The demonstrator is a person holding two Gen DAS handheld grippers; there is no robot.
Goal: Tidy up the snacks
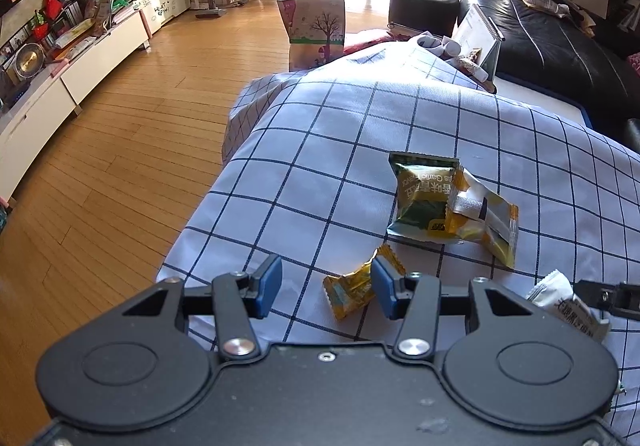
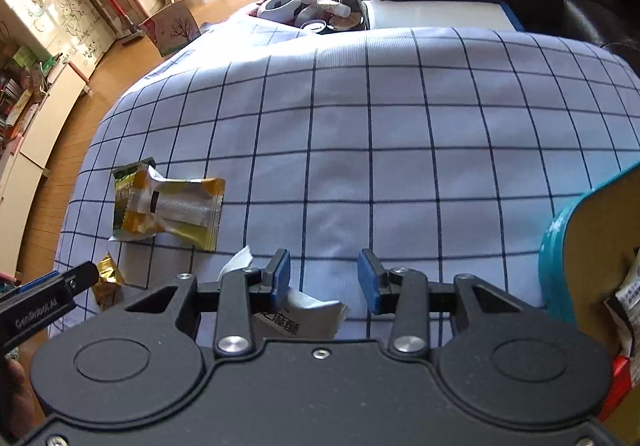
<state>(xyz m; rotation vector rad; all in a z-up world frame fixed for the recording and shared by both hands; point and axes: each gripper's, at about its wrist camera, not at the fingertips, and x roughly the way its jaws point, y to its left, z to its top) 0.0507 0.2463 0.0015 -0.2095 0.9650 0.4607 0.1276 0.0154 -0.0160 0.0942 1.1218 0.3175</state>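
Observation:
On the checked cloth (image 1: 340, 150) lie a green packet (image 1: 420, 198) and a yellow packet (image 1: 486, 220) that overlaps it. A small gold candy (image 1: 348, 294) lies just ahead of my left gripper (image 1: 326, 286). That gripper is open; its right finger covers one end of the candy and the pads do not press on it. A white packet (image 2: 304, 312) lies under my right gripper (image 2: 325, 280), partly hidden by the left finger. This gripper is open too. The same white packet (image 1: 558, 296) shows at the right edge of the left wrist view.
A teal box (image 2: 554, 246) with snack packets (image 2: 628, 298) inside stands at the right edge. The cloth drops off to a wooden floor (image 1: 120, 150) on the left. Bottles and a calendar (image 2: 316, 6) crowd the far end, beside a black sofa (image 1: 560, 46).

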